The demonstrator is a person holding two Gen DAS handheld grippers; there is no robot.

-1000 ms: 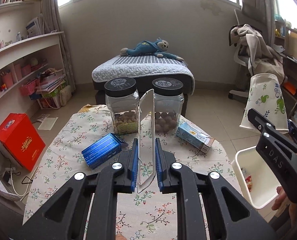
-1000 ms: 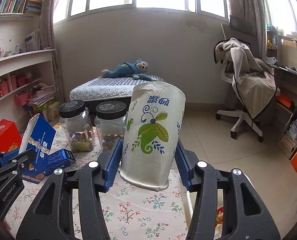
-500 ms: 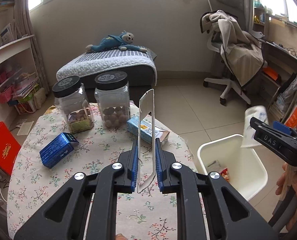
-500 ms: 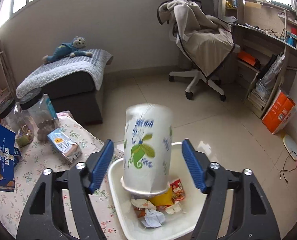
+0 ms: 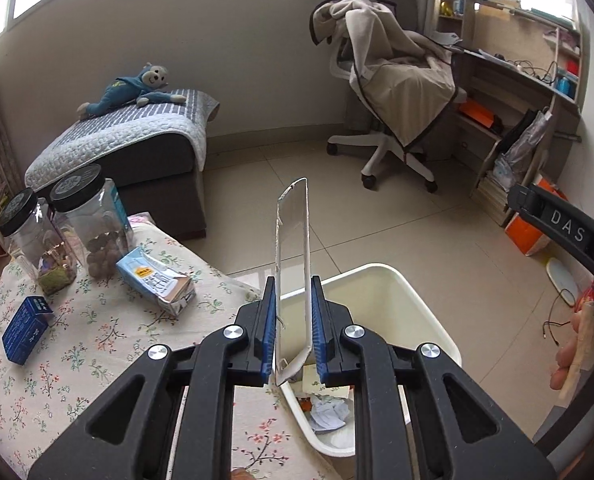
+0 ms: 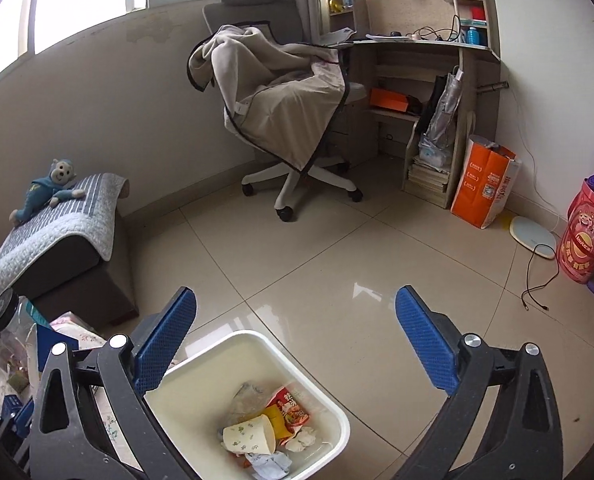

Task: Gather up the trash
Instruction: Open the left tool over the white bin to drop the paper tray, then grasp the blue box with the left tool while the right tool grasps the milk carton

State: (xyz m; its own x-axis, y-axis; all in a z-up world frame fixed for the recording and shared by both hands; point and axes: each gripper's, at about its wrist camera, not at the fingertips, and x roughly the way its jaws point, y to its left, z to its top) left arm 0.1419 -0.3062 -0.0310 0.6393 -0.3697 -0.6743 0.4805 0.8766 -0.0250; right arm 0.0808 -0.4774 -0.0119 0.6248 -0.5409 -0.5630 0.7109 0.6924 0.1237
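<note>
My left gripper (image 5: pixel 293 320) is shut on a flattened carton (image 5: pixel 293 248), seen edge-on and upright, above the near rim of the white trash bin (image 5: pixel 417 304). My right gripper (image 6: pixel 293 340) is open and empty above the same bin (image 6: pixel 329 400). The paper cup (image 6: pixel 249 436) lies on its side in the bin among wrappers and crumpled paper. A light blue milk carton (image 5: pixel 155 282) and a small dark blue box (image 5: pixel 27 332) lie on the floral table (image 5: pixel 97 360).
Two black-lidded jars (image 5: pixel 57 224) stand at the table's far edge. A draped office chair (image 6: pixel 289 120), a grey bench with a stuffed monkey (image 6: pixel 53 184), an orange bag (image 6: pixel 483 182) and a desk stand around the tiled floor.
My right gripper opened and dropped the paper cup into the bin. My left gripper swung right with the flattened carton, from over the table to the bin's rim.
</note>
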